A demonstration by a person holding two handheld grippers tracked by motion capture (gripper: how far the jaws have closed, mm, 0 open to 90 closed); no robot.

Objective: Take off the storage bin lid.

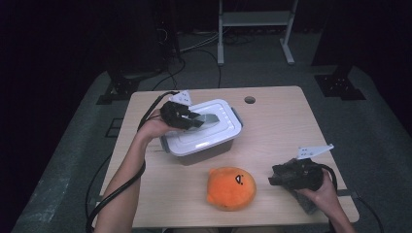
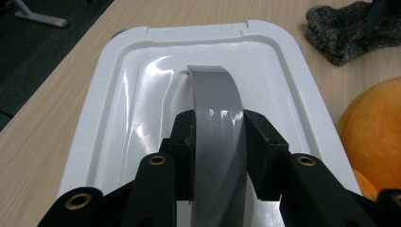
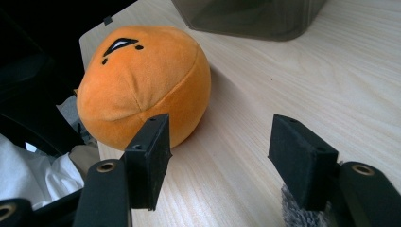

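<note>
- The wooden table [image 1: 282,126] carries everything; the high view shows its whole top.
- The white-lidded storage box [image 1: 204,133] sits left of centre. The left gripper view shows its grey handle [image 2: 218,127] arching up from the lid, which the high view barely resolves.
- The orange plush toy [image 1: 231,188] lies on the near edge, in front of the box.
- The left gripper [image 2: 218,142] is clamped on the handle, pads pressing both sides.
- The right gripper [image 3: 220,153] rests near the plush, jaws apart and empty.
- A dark fuzzy cloth [image 2: 347,30] lies under that hand.
</note>
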